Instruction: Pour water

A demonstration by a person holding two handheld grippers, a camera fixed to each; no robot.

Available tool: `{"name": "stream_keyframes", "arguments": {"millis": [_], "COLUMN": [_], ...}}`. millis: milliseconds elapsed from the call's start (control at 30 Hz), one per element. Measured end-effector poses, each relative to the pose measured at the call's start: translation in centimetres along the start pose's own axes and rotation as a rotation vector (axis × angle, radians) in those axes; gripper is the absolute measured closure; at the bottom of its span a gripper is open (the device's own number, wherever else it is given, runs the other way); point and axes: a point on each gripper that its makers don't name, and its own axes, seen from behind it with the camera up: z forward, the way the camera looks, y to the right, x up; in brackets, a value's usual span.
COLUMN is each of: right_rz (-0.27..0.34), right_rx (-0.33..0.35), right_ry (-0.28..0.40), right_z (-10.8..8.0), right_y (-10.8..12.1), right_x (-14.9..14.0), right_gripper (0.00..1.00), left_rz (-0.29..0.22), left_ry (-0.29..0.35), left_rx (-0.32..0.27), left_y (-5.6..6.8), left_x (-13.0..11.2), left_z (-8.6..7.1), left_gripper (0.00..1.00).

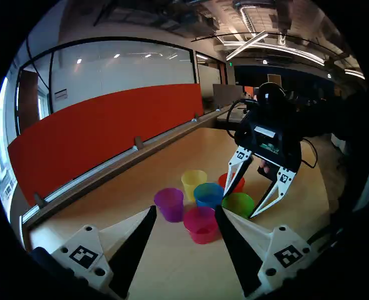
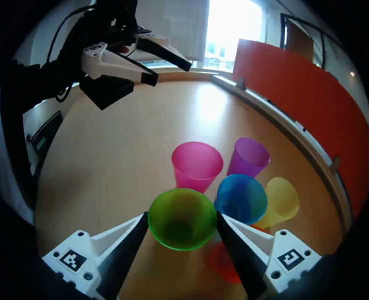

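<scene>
desk [image 2: 114, 150] wide around 6 cups [image 2: 240, 197]

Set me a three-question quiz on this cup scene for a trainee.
1. True or false: the green cup sits between the fingers of the right hand-held gripper.
2. How many cups stand on the table?
3. Which cup is nearest the left hand-held gripper? A yellow cup, B pink cup, C red cup.
Key: 1 true; 2 six; 3 B.
</scene>
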Motion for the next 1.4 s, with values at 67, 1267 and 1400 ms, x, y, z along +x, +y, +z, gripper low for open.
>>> {"name": "stream_keyframes", "arguments": {"millis": [67,1267,1400], "right_rz": [-0.003,-0.022,-0.013], "right_rx": [-0.001,-0.014,-0.020], "right_ry": [-0.001,0.051,0.079], "right_z": [0.1,-1.1,-1.9], "right_y": [0.0,-0.4,-0.3], "right_x": [0.0,1.7,2.6], "right_gripper": [0.00,0.05,0.05], "left_rz": [0.000,0.009,0.009], "left_ry": [0.001,-0.004,-0.003], "left_rx": [-0.001,0.007,0.009], "left_y": [0.0,0.1,0.2], "left_x": [0.0,0.3,0.5], "left_z": [0.0,-0.1,-0.1], "left_gripper": [0.14,0.14,0.14]}}
